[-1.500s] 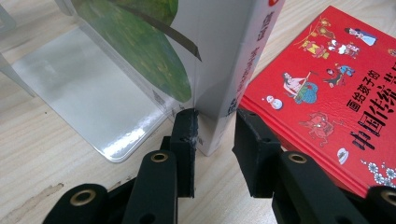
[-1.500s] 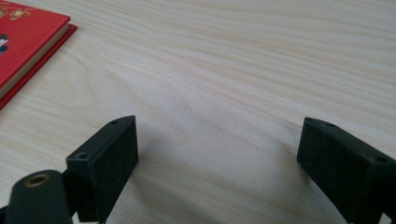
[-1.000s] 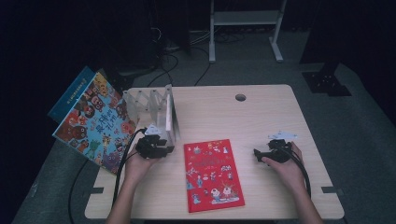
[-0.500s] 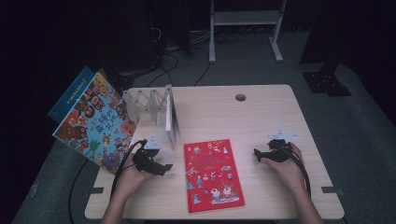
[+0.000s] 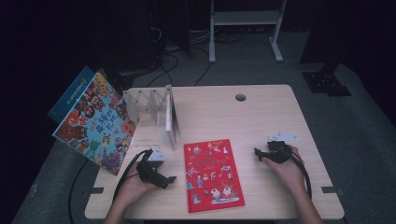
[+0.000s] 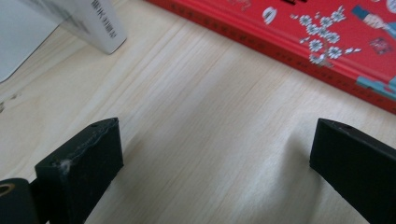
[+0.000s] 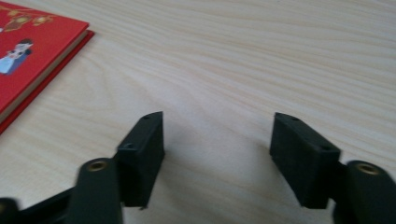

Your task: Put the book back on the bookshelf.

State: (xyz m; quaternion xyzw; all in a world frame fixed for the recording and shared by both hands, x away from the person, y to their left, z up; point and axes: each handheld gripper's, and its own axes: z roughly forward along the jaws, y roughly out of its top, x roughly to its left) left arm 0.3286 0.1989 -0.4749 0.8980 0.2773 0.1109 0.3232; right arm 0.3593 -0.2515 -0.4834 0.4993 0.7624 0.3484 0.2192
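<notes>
while your hands rest on the counter (image 5: 261, 112), the red book (image 5: 212, 174) lies flat and closed, cover up, near the front edge, between your two claws and touching neither. its long axis runs from the front edge toward the far edge, tipped slightly so the far end leans to your left; the spine is along its left side, facing your left claw (image 5: 169, 178).

your left claw sits just beside that spine edge, pointing at it across bare wood. in the left gripper view its jaws stand wide apart with only counter between them, and the red book (image 6: 336, 42) crosses the top right corner. they have just been opening. your right claw (image 5: 258, 152) lies well to the right of the book, pointing toward it; in the right gripper view the jaws are apart, gripping nothing, and they have just been closing a little, with the book's corner (image 7: 32, 60) at the upper left.

compared with a second ago, your left hand has come away from the clear file rack (image 5: 152, 107) at the counter's left and down beside the book, while your right hand has stayed put. the book has not shifted. the large picture book (image 5: 95, 126) leans against the counter's left side as before.
</notes>
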